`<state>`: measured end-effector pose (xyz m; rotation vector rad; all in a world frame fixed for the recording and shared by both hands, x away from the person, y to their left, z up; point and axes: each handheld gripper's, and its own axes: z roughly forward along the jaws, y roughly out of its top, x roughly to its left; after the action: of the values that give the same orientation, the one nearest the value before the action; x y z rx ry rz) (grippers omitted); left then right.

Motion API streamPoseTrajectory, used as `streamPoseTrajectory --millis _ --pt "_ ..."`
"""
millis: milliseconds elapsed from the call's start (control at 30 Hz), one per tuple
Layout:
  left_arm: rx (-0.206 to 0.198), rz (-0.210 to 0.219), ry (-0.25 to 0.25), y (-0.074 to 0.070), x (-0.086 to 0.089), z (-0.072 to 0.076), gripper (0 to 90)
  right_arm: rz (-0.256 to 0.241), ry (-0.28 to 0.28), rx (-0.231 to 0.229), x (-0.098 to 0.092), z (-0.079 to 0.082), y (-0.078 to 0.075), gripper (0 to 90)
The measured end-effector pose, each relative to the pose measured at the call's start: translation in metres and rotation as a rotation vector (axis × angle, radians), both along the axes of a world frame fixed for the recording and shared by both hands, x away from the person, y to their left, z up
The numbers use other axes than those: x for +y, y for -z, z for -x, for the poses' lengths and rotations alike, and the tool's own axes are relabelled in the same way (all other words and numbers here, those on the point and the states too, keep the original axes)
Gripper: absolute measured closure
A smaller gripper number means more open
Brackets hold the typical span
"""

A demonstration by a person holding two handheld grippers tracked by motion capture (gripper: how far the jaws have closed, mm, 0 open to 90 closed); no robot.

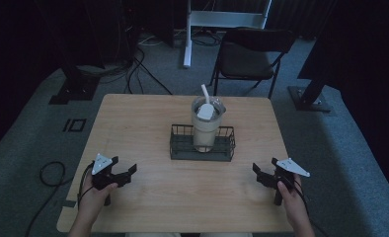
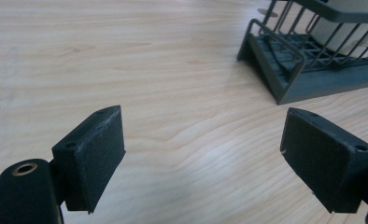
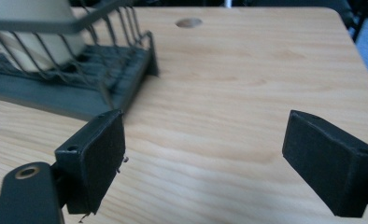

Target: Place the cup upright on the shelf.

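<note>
Your high view looks forward and down from above your side, taking in the whole table [image 1: 148, 192] and the floor and chair [image 1: 249, 54] beyond. Each gripper view sits low and close over the tabletop, looking along its own fingers. The left gripper view catches the wire basket [image 2: 308, 60] at its upper right, the right gripper view at its upper left; all three views share that basket.

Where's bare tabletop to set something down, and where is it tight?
Bare wood lies between the left hand-held gripper and the right hand-held gripper, in front of the wire basket. Both side strips beside the basket are bare too, as is the far strip behind it. The middle is crowded: the basket holds a tall cup with a white utensil sticking up.
</note>
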<state>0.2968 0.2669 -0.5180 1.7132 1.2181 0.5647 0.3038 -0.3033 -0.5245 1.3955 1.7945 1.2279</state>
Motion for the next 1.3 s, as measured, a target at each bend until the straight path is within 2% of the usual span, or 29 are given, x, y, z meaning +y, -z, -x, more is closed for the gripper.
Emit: streamPoseTrajectory --millis 167,300,400,467,567,700,800,867,967,1167,1300 --pt "0.038 -0.016 -0.032 0.006 0.015 0.01 14.2 0.023 0.013 0.021 -0.008 0.004 0.001 13.1" --pt "0.066 -0.024 -0.074 0.011 0.026 0.017 14.2 0.023 0.002 0.042 -0.011 0.007 0.003 13.1" --pt "0.087 -0.048 -0.094 0.013 0.032 0.02 14.2 0.016 0.01 0.059 -0.014 0.008 0.005 13.1" --pt "0.097 -0.05 -0.113 0.015 0.036 0.022 14.3 0.017 0.014 0.066 -0.016 0.01 0.007 13.1" --pt "0.128 -0.09 -0.133 0.017 0.039 0.025 14.2 0.027 0.022 0.083 -0.019 0.011 0.011 13.1" --pt "0.145 -0.111 -0.161 0.02 0.043 0.027 14.3 0.044 0.012 0.112 -0.021 0.012 0.014 13.1" --pt "0.193 -0.119 -0.178 0.026 0.046 0.029 14.3 0.034 0.006 0.129 -0.021 0.014 0.018 13.1" --pt "0.186 -0.115 -0.187 0.026 0.046 0.03 14.3 0.055 -0.008 0.14 -0.02 0.014 0.021 13.0" --pt "0.227 -0.145 -0.197 0.027 0.047 0.029 14.3 0.07 -0.036 0.164 -0.018 0.014 0.023 13.2" --pt "0.234 -0.172 -0.2 0.027 0.045 0.028 14.2 0.091 -0.061 0.21 -0.017 0.013 0.024 13.2" --pt "0.234 -0.203 -0.208 0.027 0.042 0.028 14.3 0.095 -0.102 0.243 -0.018 0.012 0.025 13.2"
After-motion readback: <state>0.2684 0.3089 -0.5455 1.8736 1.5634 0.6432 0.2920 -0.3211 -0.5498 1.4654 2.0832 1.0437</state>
